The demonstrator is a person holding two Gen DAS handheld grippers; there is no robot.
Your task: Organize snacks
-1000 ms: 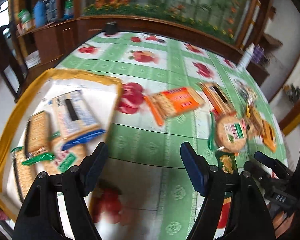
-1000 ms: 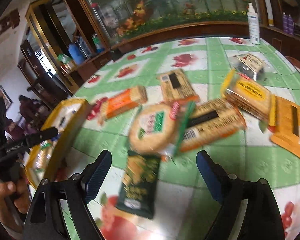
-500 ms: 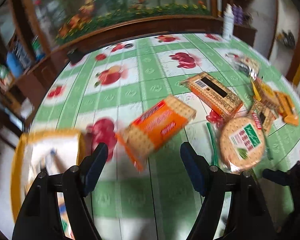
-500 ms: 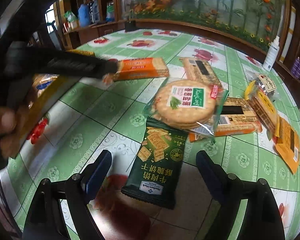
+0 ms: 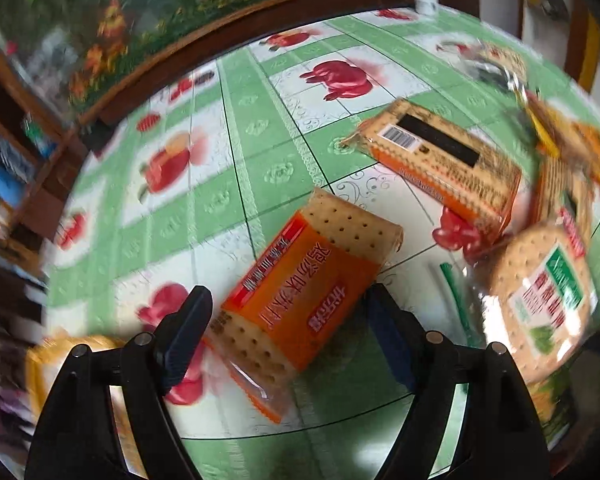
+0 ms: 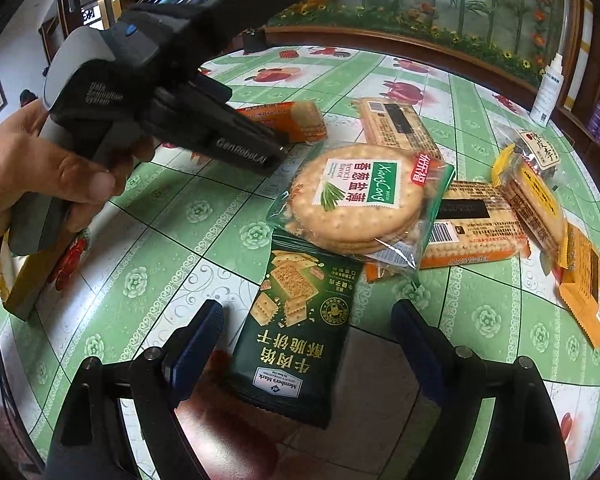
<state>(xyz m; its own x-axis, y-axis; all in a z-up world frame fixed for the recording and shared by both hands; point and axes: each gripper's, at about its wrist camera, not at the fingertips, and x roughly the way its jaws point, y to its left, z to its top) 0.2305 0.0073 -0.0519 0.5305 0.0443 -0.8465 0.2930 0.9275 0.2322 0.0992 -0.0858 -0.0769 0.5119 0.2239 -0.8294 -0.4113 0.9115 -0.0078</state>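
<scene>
Orange wrapping now fills the gap between the parted fingers of the left hand-held gripper: half a second earlier the orange cracker pack lay well ahead of it, and a second earlier the view was turned toward the yellow-rimmed tray, which is now only a blur at 8 o'clock. A pick of this pack is judged to be the step in hand; the fingers are not yet closed on it. The right hand-held gripper is held open above the dark green pouch, on which "Member's Mark" can be read. Toward 12 o'clock lies the round cracker pack, labelled "XiangCong" and "french flavor". At 10 o'clock the other tool's body bears "GenRobot.AI" and "Data Acquisition System". Further packs lie on the green patterned surface at 2 o'clock, their print too small to be read.
</scene>
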